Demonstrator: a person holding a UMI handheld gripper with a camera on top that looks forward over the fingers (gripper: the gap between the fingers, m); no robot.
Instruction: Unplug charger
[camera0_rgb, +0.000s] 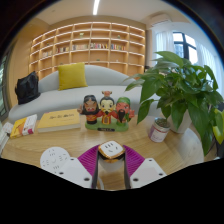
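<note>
Gripper view: claw spread, small white cube charger with orange mark standing between purple pads, gaps either side. Judged step: closing in to grip, then pull free. Round wooden counter offers room ahead; three painted figurines, leafy potted plant, grey sofa beyond.

Between the gripper fingers, whose magenta pads are looking matt and rubbery, a charger is showing smooth white plastic. Underneath, the table is gleaming as pale polished wood, and just beyond the fingers 3 figurines are shining with glossy paint.
</note>
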